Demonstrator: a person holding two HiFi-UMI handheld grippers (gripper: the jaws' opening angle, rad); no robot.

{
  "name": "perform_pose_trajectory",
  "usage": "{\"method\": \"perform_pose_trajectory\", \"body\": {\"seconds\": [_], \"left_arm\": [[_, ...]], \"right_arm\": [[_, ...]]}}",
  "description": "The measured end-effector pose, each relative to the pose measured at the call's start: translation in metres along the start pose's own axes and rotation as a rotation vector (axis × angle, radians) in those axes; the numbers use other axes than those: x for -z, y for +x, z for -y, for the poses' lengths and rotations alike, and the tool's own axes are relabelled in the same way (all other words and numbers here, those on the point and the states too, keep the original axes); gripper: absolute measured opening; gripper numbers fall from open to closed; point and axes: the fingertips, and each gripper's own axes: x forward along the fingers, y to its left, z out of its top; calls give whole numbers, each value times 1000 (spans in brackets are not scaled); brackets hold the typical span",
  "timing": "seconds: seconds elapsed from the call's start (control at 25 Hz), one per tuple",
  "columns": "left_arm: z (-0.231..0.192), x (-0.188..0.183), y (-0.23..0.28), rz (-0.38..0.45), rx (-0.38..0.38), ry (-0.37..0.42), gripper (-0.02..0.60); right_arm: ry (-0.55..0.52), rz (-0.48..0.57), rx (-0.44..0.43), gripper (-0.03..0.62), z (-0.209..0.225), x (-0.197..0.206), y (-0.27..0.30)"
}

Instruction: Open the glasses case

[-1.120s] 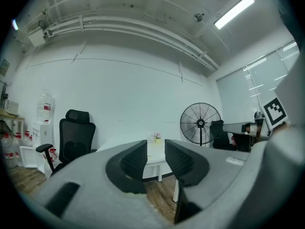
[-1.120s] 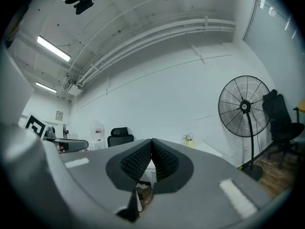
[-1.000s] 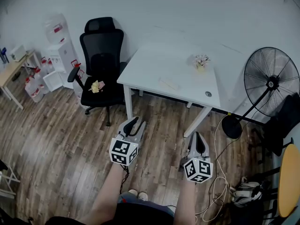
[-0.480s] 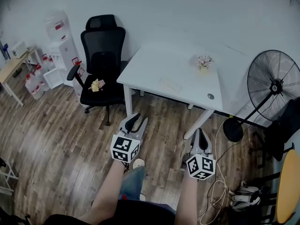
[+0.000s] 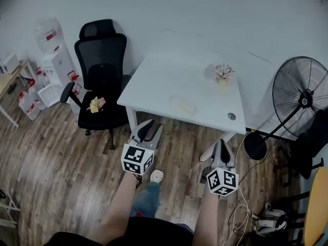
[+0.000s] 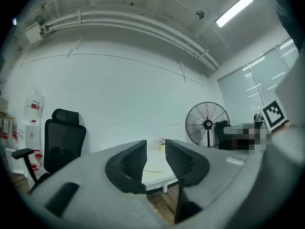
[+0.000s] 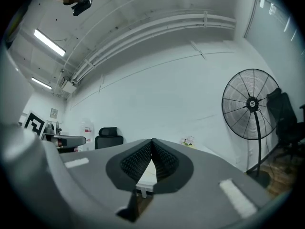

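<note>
My left tool (image 5: 150,127) is spread: in the left gripper view its two ribbed pads stand apart with only air between them (image 6: 156,150), and through that gap I see the white table (image 5: 154,81) ahead. My right tool (image 5: 221,142) is pressed together, its tips meeting in the right gripper view (image 7: 152,142), and it pinches nothing. Both tools point roughly level toward the table, side by side and apart from each other, over the wooden floor (image 5: 61,158) just short of the table's near edge. The glasses case (image 5: 183,105), a pale oblong, lies flat on the table ahead of the tools, farther in than the near edge and between the lines the two tools point along, nearer the left tool's line; neither tool touches it. Beyond it, ahead of the right tool, a small flower pot (image 5: 222,74) stands near the table's far side. A black office chair (image 5: 100,70) stands to the left of the left tool, and a standing fan (image 5: 302,99) to the right of the right tool. Cables (image 5: 238,219) lie on the floor behind and to the right of the right tool.
</note>
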Motion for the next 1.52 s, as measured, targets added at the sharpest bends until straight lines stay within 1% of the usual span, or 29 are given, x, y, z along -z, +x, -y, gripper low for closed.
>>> {"method": "perform_pose_trajectory", "body": {"seconds": [0.08,0.4,0.64,0.8,1.12,1.28,1.4,1.44,1.52], "left_arm": [[-16,3,33,-5,11,-12,117],[-65,9,156,-48,77,-14,117],[-91,19,234,-72,129,-19,117],[-105,25,275,-81,152,-25,117],[-102,23,320,-85,181,-25,117],[-98,15,337,-76,179,-27,117],[-96,14,346,-81,180,-5,117],[-94,16,348,-87,187,7,117],[-87,24,351,-102,224,28,120]], "right_arm": [[-6,-10,12,11,8,4,31],[7,-34,84,11,47,13,144],[10,-50,107,11,63,21,225],[6,-56,128,11,75,26,259],[11,-57,162,11,104,22,282],[8,-52,147,11,114,14,299],[4,-52,126,11,118,9,312],[3,-53,120,11,119,10,314],[3,-57,110,11,121,11,318]]}}
